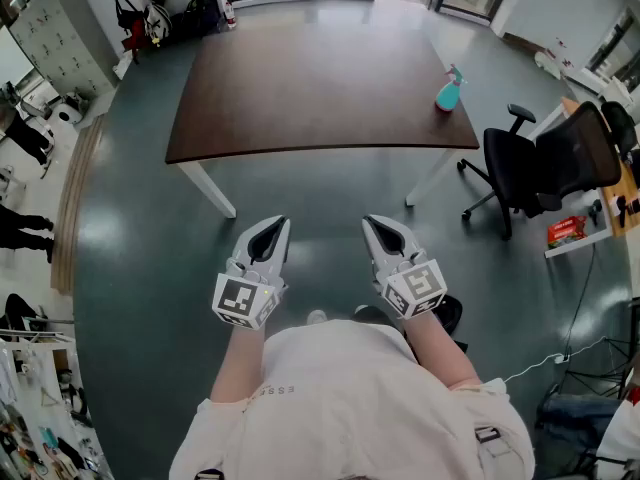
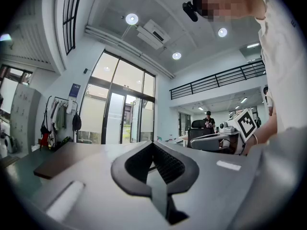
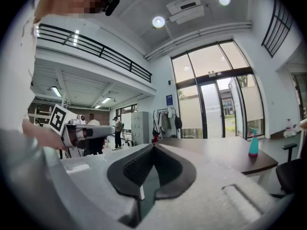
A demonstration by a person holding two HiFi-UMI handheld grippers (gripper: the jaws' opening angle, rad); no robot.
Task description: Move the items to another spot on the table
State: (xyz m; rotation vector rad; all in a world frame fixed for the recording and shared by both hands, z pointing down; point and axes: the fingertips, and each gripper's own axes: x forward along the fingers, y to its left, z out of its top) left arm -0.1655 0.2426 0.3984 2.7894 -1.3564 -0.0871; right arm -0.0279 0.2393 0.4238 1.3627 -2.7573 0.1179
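The teal plastic spray bottle (image 1: 449,90) with a pale trigger head is in neither grip. The left gripper (image 1: 280,225) has its dark ribbed jaws clenched tip to tip on themselves, as the left gripper view shows (image 2: 153,143), and the right gripper (image 1: 369,223) is closed the same way, pads together with only floor showing behind them (image 3: 153,146). The two grey grippers are held level and side by side in front of the person's white shirt (image 1: 350,398), each with its square-marker cube toward the body, and both point toward the table. They hang over the grey-green glossy floor (image 1: 130,248), well short of the dark brown rectangular table with white legs (image 1: 300,88). The bottle stands upright on that tabletop at its right edge, well apart from both grippers; the right gripper view shows it there, right of the jaws (image 3: 253,145). A black wheeled office chair (image 1: 540,168) stands on the floor just right of the table.
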